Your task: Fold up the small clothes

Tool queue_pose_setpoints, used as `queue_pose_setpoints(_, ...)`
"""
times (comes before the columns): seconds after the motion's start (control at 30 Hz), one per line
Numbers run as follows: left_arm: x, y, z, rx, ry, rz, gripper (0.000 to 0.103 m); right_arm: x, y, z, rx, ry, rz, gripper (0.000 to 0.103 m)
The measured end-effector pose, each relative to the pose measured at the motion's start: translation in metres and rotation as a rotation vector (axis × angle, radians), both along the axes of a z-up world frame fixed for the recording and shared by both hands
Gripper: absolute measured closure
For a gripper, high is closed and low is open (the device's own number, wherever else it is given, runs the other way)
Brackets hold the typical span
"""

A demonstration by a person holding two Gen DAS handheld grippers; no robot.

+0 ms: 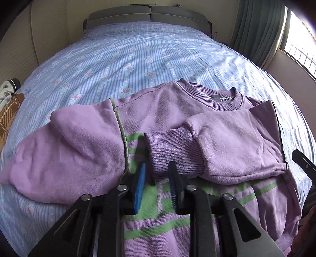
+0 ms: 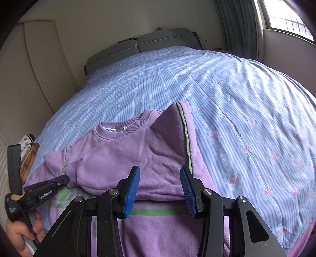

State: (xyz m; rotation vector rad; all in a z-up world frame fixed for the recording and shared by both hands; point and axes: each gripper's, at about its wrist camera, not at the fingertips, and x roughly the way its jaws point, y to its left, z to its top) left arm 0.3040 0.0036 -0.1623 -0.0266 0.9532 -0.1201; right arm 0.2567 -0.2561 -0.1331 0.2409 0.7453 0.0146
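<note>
A small purple sweatshirt (image 1: pixel 158 110) with green stripes lies on the bed, collar toward the headboard; it also shows in the right wrist view (image 2: pixel 138 154). Its right sleeve is folded across the chest, ribbed cuff (image 1: pixel 173 150) at the middle. Its left sleeve (image 1: pixel 75 142) lies spread out to the left. My left gripper (image 1: pixel 158 170) is open, its blue pads on either side of the cuff's near edge. My right gripper (image 2: pixel 160 174) is open and empty just above the folded sleeve (image 2: pixel 122 158). The left gripper also shows in the right wrist view (image 2: pixel 65 180), at the cuff.
The bed has a blue striped sheet with roses (image 1: pixel 138 59), (image 2: pixel 246 118). A grey headboard (image 1: pixel 148 13) stands at the far end. A small pile of other clothes (image 1: pixel 9 100) lies at the left bed edge. Curtain and window (image 1: pixel 296 39) are on the right.
</note>
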Motion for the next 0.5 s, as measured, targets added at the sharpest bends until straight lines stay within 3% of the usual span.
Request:
queue_pose_setpoints(0.03,-0.003,0.001,0.004,0.003,-0.009,0.005,0.057,0.0,-0.001,0.0,0.002,0.004,-0.003,0.059)
queue_pose_setpoints(0.07,-0.008,0.003,0.008,0.003,-0.022,0.011,0.054,0.0,-0.001,0.0,0.007,0.007,-0.004,0.059)
queue_pose_setpoints(0.27,-0.03,0.044,0.025,-0.004,-0.032,0.106,0.05,-0.001,0.014,0.012,0.024,0.002,0.014,0.059)
queue_pose_setpoints(0.43,-0.046,0.102,0.033,0.003,-0.044,0.215,0.05,0.008,0.055,0.025,0.054,-0.003,0.042,0.059)
queue_pose_setpoints(0.5,-0.052,0.131,0.035,-0.015,-0.049,0.271,0.05,0.01,0.078,0.031,0.045,-0.01,0.059,0.051)
